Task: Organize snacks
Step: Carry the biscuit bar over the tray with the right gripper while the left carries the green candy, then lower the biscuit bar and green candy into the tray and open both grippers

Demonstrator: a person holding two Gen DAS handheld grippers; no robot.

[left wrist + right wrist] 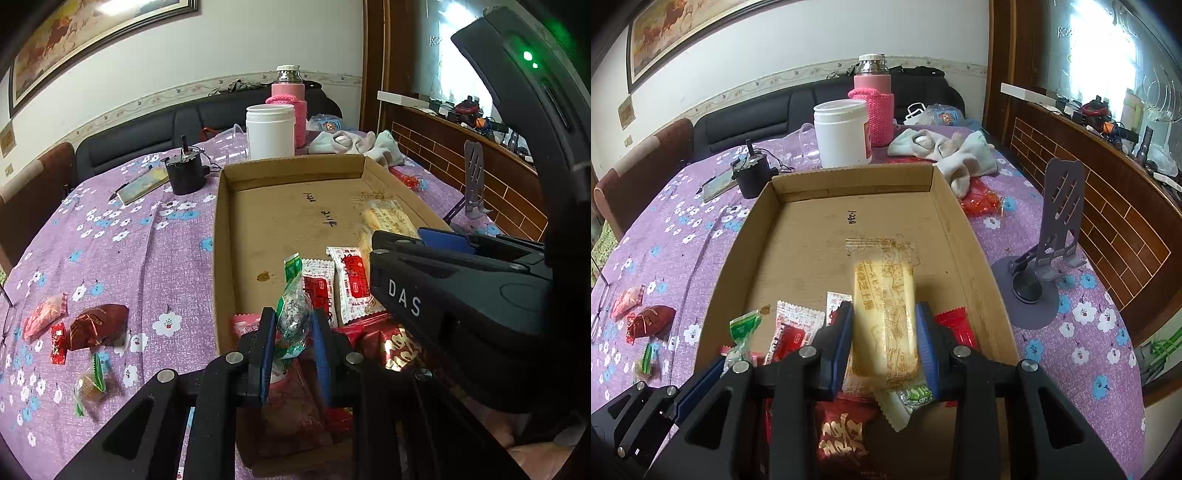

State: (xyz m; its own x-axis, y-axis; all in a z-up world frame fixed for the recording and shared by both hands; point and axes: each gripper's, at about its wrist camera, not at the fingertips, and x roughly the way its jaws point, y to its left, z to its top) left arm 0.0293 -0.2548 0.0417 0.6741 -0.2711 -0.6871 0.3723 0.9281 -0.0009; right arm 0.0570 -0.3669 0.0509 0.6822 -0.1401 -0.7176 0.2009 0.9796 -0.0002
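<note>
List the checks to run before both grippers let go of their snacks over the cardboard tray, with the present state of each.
1. Left gripper shut on green-ended twist-wrapped candy: ok.
2. Right gripper shut on long yellow clear-wrapped biscuit bar: ok.
3. Both held over the brown cardboard tray: ok.
4. Bare tray floor ahead for dropping: ok.
5. Tablecloth cleared of snacks: not ok, dark red foil snack and others remain.
6. Height above tray floor: cannot tell.

Your left gripper [294, 325] clamps a green-ended wrapped candy [293, 314] over the cardboard box [221, 236]. Your right gripper's black body [443, 295] crosses beside it, above red-and-white packets [351, 284] lying in the box.
</note>
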